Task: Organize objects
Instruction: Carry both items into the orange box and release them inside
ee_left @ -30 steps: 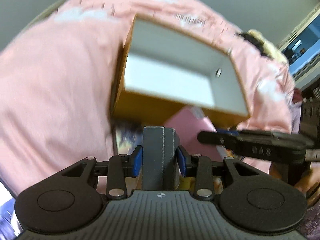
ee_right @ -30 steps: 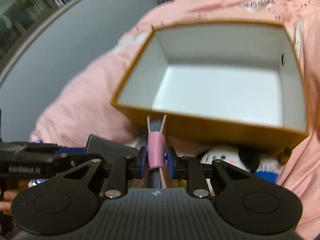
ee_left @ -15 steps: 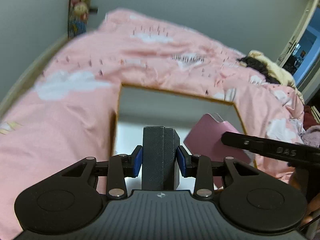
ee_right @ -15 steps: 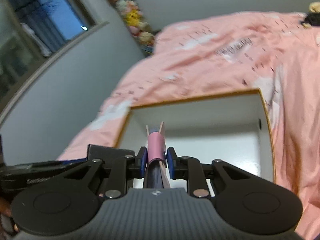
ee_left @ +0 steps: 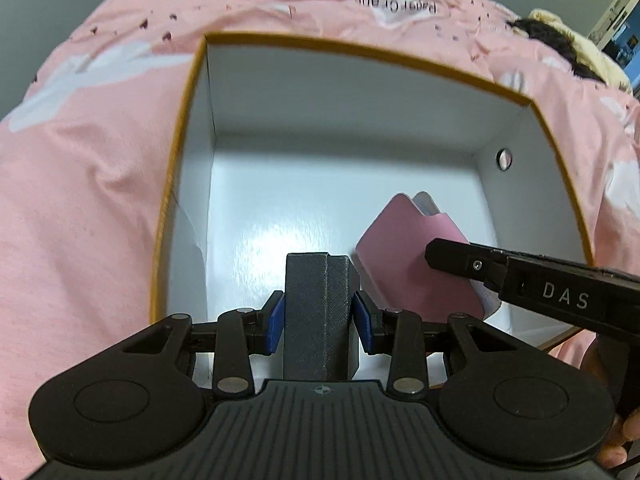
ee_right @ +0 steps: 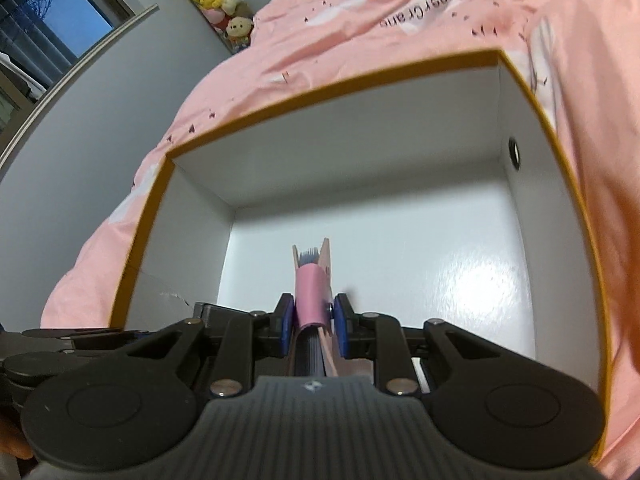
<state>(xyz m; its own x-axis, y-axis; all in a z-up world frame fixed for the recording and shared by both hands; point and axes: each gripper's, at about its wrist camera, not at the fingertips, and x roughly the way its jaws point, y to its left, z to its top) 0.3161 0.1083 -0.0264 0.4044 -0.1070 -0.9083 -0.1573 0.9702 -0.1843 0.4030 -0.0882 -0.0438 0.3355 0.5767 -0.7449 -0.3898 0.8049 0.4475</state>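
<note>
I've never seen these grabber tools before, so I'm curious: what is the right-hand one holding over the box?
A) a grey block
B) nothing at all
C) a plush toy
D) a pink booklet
D: in the right wrist view the right gripper is shut on the pink booklet, held on edge above the white inside of the box; the left wrist view shows it too.
</note>
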